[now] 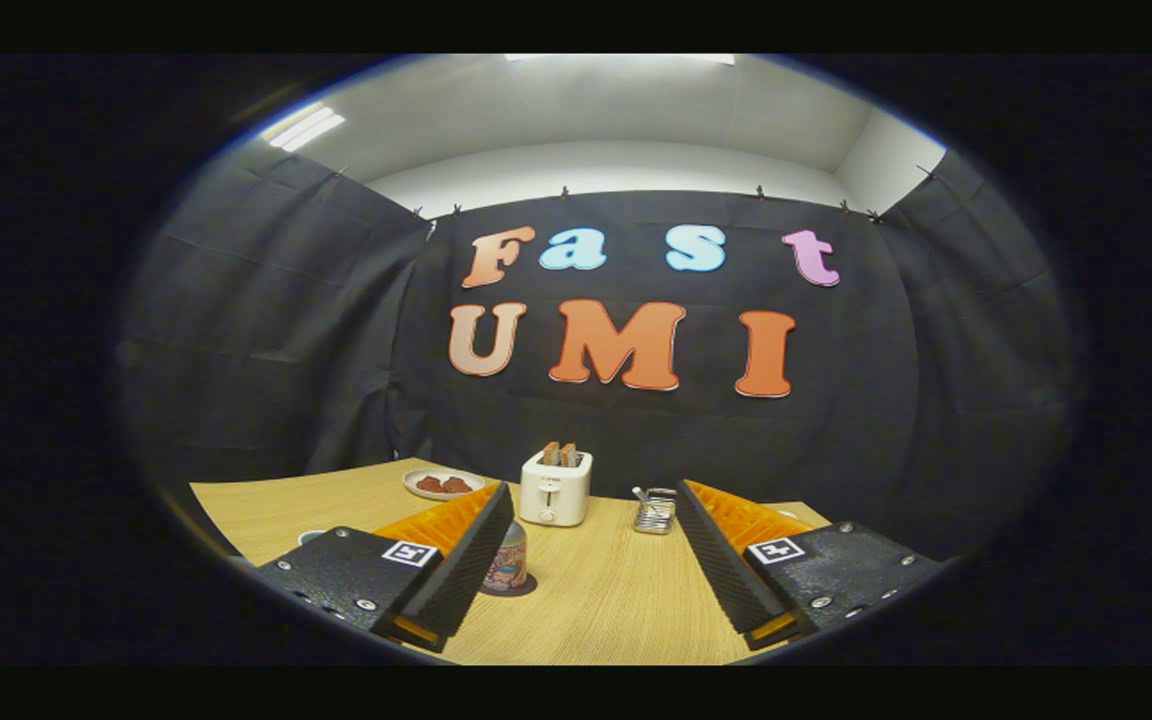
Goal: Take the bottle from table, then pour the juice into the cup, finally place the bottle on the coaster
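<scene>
Hovering above the wooden table (596,600), the gripper (591,560) has its fingers spread wide with nothing between them. Just behind the left finger (456,570), partly hidden by it, the bottle (508,562) stands on a dark coaster (516,590). Beyond the fingers sit a white toaster (556,487), a plate (443,484) and a small wire rack (655,510).

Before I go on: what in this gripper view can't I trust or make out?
- Bottle on the coaster: mostly hidden behind the left finger.
- Cup: just a sliver beside that finger; juice level unreadable.
- Small metal item beside the toaster: too small to identify.
- Food on the plate: too small to name.
- Gripper: open, holding nothing.
</scene>
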A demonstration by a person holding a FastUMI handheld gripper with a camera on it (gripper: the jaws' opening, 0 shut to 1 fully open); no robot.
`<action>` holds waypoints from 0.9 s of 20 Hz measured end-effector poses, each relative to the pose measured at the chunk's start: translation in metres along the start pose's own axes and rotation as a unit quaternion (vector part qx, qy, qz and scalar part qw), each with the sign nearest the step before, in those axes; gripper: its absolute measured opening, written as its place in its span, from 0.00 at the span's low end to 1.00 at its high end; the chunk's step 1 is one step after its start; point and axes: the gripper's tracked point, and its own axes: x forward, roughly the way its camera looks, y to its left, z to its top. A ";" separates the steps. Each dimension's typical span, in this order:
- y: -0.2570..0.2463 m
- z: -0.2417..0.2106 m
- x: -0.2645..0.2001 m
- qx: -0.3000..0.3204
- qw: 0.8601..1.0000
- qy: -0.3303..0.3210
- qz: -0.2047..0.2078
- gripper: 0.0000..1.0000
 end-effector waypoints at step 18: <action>-0.043 0.052 -0.059 0.031 0.994 -0.082 -0.061 0.97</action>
